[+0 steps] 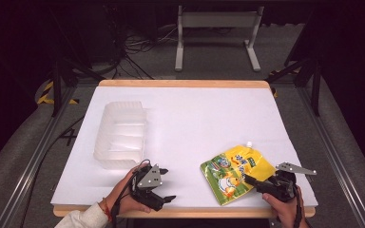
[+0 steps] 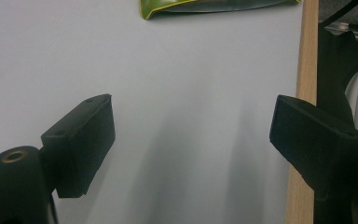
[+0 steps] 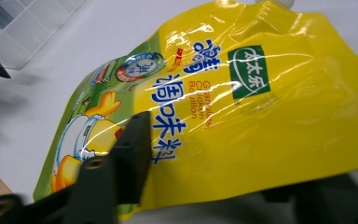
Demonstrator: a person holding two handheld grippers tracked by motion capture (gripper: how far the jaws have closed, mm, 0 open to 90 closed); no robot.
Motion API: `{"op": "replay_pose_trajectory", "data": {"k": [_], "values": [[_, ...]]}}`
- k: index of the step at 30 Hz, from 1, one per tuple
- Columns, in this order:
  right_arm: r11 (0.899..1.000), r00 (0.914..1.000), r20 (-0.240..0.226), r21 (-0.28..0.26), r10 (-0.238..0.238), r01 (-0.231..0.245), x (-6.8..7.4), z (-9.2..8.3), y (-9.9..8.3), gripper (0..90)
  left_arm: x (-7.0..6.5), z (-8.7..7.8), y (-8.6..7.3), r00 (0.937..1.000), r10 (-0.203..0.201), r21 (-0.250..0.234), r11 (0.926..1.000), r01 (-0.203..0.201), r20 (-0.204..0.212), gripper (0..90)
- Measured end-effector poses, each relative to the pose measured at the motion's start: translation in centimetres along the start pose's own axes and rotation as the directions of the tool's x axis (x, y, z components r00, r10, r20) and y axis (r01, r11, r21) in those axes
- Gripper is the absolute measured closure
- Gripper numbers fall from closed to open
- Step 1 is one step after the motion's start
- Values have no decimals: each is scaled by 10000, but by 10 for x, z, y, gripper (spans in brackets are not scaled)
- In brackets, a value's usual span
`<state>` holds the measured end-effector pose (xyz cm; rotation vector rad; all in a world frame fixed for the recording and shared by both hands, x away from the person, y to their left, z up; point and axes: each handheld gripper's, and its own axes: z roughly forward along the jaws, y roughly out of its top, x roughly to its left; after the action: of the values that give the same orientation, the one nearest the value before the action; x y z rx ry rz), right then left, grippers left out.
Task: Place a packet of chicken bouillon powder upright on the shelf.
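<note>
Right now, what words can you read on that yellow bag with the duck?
"Granulated Chicken Bouillon": small blue print on the yellow pouch, partly under glare.
Large blue Chinese characters beside it: legible, not transcribed.
White Chinese characters on the green logo: legible, not transcribed.
"3" on the round badge: the rest is too small.

The white rectangular tabletop [image 1: 190, 118] is being lit brightly from above; surroundings are being left dark, glare streaking the glossy yellow plastic pouch [image 3: 242, 107].

Left hand-held gripper [image 1: 164, 184] rests wide open; right hand-held gripper [image 1: 252, 181] stands half-closed.
</note>
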<state>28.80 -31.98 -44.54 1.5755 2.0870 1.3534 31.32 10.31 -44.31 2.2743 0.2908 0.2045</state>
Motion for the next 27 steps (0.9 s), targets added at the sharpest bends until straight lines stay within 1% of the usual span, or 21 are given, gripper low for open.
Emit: {"op": "replay_pose_trajectory", "data": {"k": [1, 2, 3, 6, 9, 10, 11, 13, 14, 15, 16, 17, 18, 19, 20, 22, 23, 24, 26, 27], "values": [[10000, 10000, 10, -9, -84, 84, 1, 1, 1, 571, 1, 0, 0, 10000, -29, 18, 10000, 29, 46, 146], [9999, 10000, 49, -85, -82, 82, 2, 2, 2, 627, 1, 2, 1, 9999, -68, -71, 10000, 68, 77, 146], [9999, 10000, -31, -104, -69, 69, 3, 3, 3, 669, 2, 3, 2, 10000, -23, -20, 10000, 23, 46, 146], [9994, 9996, -143, -252, -244, 241, 7, 4, 6, 755, 3, 6, 7, 9999, -57, -180, 9998, 60, 115, 146], [9979, 9982, -418, -492, -433, 412, 11, 2, 10, 803, 6, 11, 14, 9994, -236, -361, 9990, 245, 248, 147], [9962, 9969, -524, -669, -585, 550, 13, 1, 12, 820, 8, 12, 16, 9993, -286, -384, 9988, 295, 251, 148], [9954, 9963, -552, -732, -657, 616, 14, 1, 14, 835, 10, 16, 19, 9987, -405, -437, 9982, 418, 299, 148], [9915, 9927, -793, -1012, -904, 822, 20, -1, 19, 861, 12, 20, 23, 9985, -453, -445, 9979, 466, 304, 150], [9900, 9912, -871, -1091, -995, 898, 22, -2, 20, 869, 14, 22, 26, 9976, -553, -497, 9971, 573, 405, 150], [9870, 9881, -969, -1197, -1192, 1074, 26, -3, 23, 880, 15, 25, 30, 9977, -534, -496, 9972, 555, 417, 151], [9835, 9844, -1078, -1314, -1391, 1246, 30, -3, 26, 890, 15, 25, 30, 9977, -534, -496, 9972, 555, 417, 151], [9835, 9844, -1078, -1314, -1391, 1246, 30, -3, 26, 890, 16, 27, 32, 9981, -485, -483, 9976, 503, 384, 151], [9817, 9822, -1147, -1367, -1490, 1330, 32, -3, 28, 894, 17, 31, 36, 9978, -469, -516, 9974, 493, 465, 151], [9765, 9768, -1238, -1493, -1747, 1557, 37, -4, 31, 897, 19, 33, 38, 9976, -449, -520, 9975, 476, 523, 150], [9735, 9734, -1296, -1545, -1891, 1686, 41, -4, 33, 899, 20, 35, 41, 9978, -465, -552, 9973, 491, 467, 151], [9670, 9666, -1374, -1667, -2164, 1928, 48, -4, 37, 900, 24, 38, 45, 9968, -502, -691, 9961, 545, 616, 151], [9630, 9616, -1443, -1714, -2334, 2080, 52, -4, 38, 900, 25, 39, 47, 9964, -615, -718, 9953, 656, 587, 153], [9594, 9574, -1473, -1738, -2483, 2221, 56, -5, 40, 900, 26, 40, 49, 9956, -675, -795, 9942, 726, 645, 165], [9543, 9521, -1483, -1777, -2675, 2404, 62, -5, 42, 900, 29, 40, 53, 9936, -836, -951, 9913, 907, 761, 178], [9503, 9473, -1547, -1837, -2806, 2515, 65, -6, 43, 900, 31, 40, 55, 9930, -900, -1012, 9901, 976, 768, 181]]}}
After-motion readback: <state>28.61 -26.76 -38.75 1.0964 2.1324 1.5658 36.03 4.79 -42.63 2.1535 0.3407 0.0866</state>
